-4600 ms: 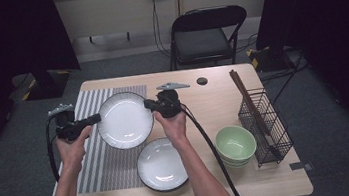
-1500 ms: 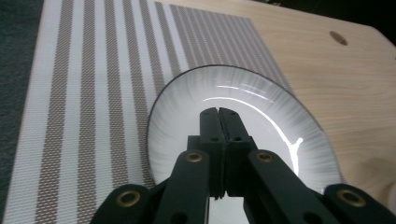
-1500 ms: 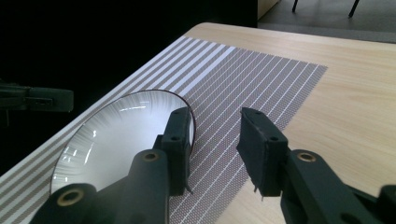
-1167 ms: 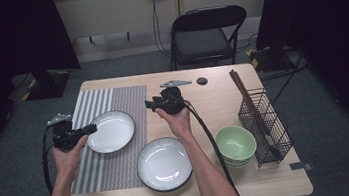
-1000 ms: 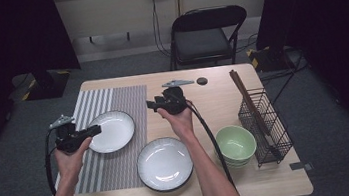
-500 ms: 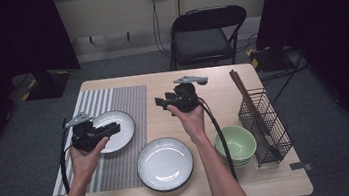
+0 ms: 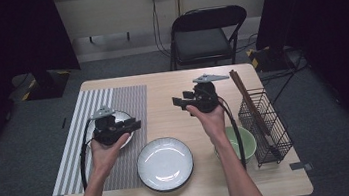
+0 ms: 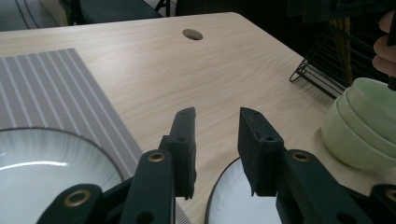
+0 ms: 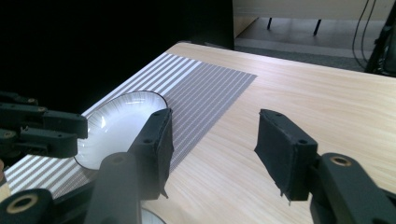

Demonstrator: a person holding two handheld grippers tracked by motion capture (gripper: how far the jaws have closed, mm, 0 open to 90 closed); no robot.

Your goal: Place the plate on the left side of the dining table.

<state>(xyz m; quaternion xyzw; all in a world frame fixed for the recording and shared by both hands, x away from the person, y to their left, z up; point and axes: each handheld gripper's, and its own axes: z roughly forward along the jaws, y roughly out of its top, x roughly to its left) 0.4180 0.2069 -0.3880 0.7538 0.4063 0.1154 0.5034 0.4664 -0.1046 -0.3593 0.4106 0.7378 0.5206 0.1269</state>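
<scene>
The large white plate (image 7: 164,163) near the person's edge of the table (image 7: 170,83) serves as landmark. In the left gripper view its rim (image 8: 224,196) is cut off by the bottom edge and partly hidden behind the black jaws. Left of it and a little farther back, the smaller white plate (image 7: 122,119) lies flat on the striped placemat (image 7: 107,101); round, it points no way and has no long axis. In the high view the left gripper (image 7: 134,126) and its hand (image 7: 106,149) cover most of it. The gripper hangs just over its right rim, its jaws released, having just been opening, with only bare table between them (image 8: 217,140).

Right of the large plate stand stacked pale green bowls (image 7: 241,142), half hidden by the right forearm in the high view. Beyond them a black wire rack (image 7: 263,122) holds dark chopsticks (image 7: 245,97) that lie along it, away from the person.

The right gripper (image 7: 177,102) is held above the bare wood behind the large plate, jaws toward the small plate (image 9: 116,126). Its jaws stand apart, having just been opening, and grasp nothing (image 9: 212,140).

The table is pale wood with a round cable hole (image 8: 192,34) at its far side. Farther back, a black folding chair (image 7: 203,39) stands on grey carpet before a light wall; both sides of the room are too dark to make out.
</scene>
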